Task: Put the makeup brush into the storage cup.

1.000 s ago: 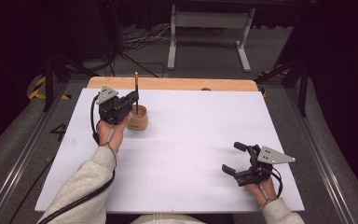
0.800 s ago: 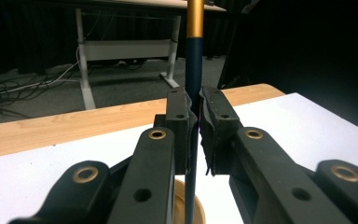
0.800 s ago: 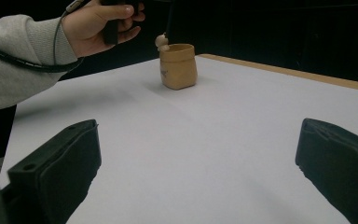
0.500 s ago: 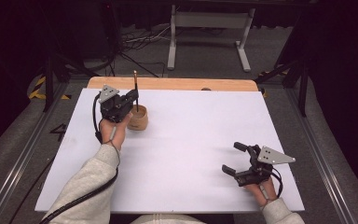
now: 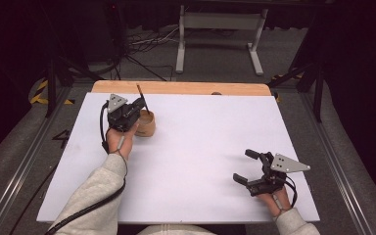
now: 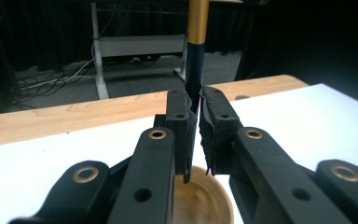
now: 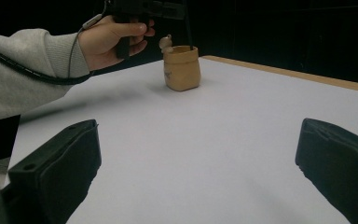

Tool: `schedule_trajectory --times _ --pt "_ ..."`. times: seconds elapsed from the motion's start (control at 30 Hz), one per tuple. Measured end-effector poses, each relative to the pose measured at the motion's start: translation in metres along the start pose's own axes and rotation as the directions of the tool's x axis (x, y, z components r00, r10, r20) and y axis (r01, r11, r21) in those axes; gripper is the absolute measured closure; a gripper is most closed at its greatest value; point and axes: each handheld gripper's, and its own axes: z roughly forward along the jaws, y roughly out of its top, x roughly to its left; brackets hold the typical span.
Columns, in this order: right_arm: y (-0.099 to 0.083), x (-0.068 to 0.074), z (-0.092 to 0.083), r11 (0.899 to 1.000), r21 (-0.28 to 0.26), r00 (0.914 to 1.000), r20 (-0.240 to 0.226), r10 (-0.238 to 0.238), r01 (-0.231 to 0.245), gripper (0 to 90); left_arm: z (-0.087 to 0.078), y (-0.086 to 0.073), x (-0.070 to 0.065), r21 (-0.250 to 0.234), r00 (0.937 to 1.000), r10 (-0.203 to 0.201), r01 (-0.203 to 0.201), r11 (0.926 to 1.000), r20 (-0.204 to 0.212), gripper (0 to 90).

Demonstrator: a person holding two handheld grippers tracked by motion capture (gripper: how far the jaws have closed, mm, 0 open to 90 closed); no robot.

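Observation:
My left gripper (image 5: 141, 105) is shut on a thin dark pen (image 5: 142, 99) with a gold band, holding it just above a small tan wooden cup (image 5: 147, 125) at the back left of the white board. In the left gripper view the jaws (image 6: 195, 135) pinch the pen's dark shaft (image 6: 194, 70), and its lower tip hangs over the cup's mouth (image 6: 200, 200). My right gripper (image 5: 243, 165) rests near the front right, open with nothing between its jaws (image 7: 196, 163). In the right gripper view the cup (image 7: 182, 67) stands beyond it, with the pen (image 7: 189, 28) above.
The white board (image 5: 200, 147) lies on a table whose wooden strip (image 5: 176, 88) shows at the back. Beyond it are a dark floor with cables and a grey metal stand (image 5: 220, 22). A metal rail (image 5: 19, 166) runs along the left side.
The pen in my left gripper now leans with its top toward the left, where it stood upright before. The right gripper has not moved.

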Motion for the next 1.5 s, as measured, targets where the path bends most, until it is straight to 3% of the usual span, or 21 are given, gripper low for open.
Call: schedule_trajectory --times 0.43,0.63,0.9,1.1,1.2,1.43,1.5 --pt "0.0 0.0 0.0 1.0 0.001 1.0 -0.001 0.003 -0.003 0.4 0.0 -0.01 0.0 0.051 0.9994 0.032 -0.031 0.9982 -0.013 82.2" --pt "0.0 0.0 0.001 1.0 0.002 1.0 -0.003 0.005 -0.005 0.4 -0.002 -0.012 -0.001 0.064 0.9996 0.027 -0.026 0.9976 -0.009 82.2" --pt "0.0 0.0 0.001 1.0 0.003 1.0 -0.003 0.006 -0.006 0.4 -0.007 -0.011 -0.004 0.085 0.9989 0.036 -0.039 0.9956 0.029 81.6" --pt "0.0 0.0 0.0 1.0 0.0 1.0 -0.003 0.008 -0.008 0.4 -0.017 -0.01 -0.003 0.066 0.9951 0.052 -0.057 0.9962 0.084 58.8" --pt "0.0 -0.001 0.0 1.0 0.0 1.0 -0.002 0.008 -0.008 0.4 -0.024 -0.01 -0.003 0.051 0.9949 0.066 -0.07 0.9962 0.076 39.0" --pt "0.0 -0.001 0.0 1.0 -0.001 1.0 0.001 0.008 -0.008 0.4 -0.049 -0.007 0.0 0.017 0.9929 0.08 -0.082 0.9965 0.088 28.6" --pt "0.001 -0.001 -0.001 1.0 -0.002 1.0 0.007 0.002 -0.002 0.4 -0.06 -0.006 0.0 0.004 0.9883 0.08 -0.082 0.9967 0.13 25.5"
